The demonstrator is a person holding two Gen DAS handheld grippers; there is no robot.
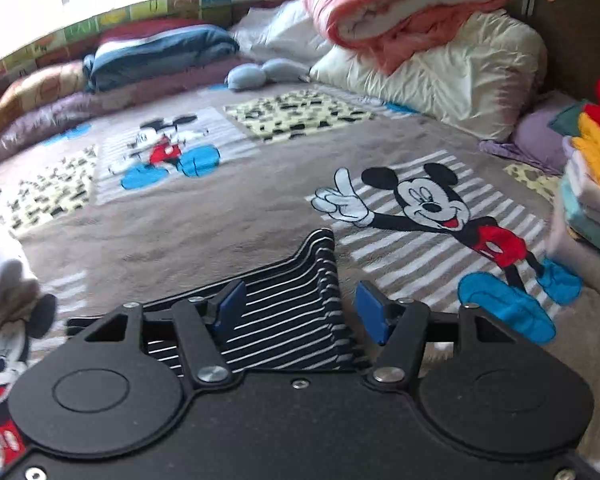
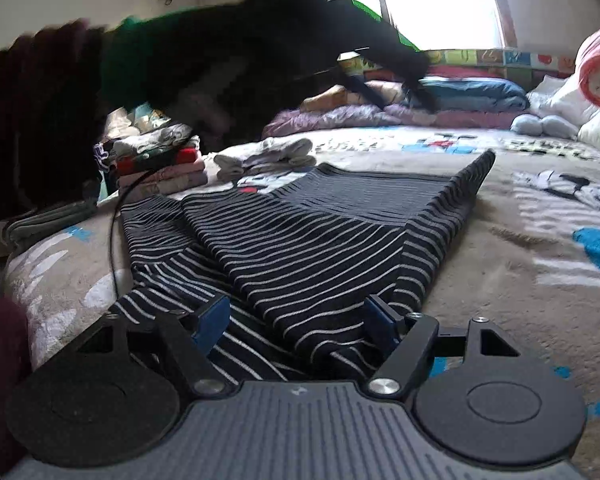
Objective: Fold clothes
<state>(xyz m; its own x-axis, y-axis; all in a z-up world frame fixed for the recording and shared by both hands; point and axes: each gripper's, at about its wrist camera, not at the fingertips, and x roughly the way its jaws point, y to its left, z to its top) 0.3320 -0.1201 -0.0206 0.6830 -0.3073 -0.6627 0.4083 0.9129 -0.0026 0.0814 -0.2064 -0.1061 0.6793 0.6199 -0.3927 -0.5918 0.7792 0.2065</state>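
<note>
A striped garment point(image 2: 332, 232) lies spread on a cartoon-print blanket point(image 1: 220, 220), partly doubled over, likely so its halves line up for a fold. The left gripper point(image 1: 300, 308) and right gripper point(image 2: 296, 320) each straddle an edge of the cloth, fingers spread and gripping nothing. Folded clothes point(image 1: 592, 184) are stacked at the bed's side, out of the way.

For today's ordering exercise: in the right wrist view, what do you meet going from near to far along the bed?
Right gripper → striped garment → white socks → purple quilt → blue quilt.
</note>
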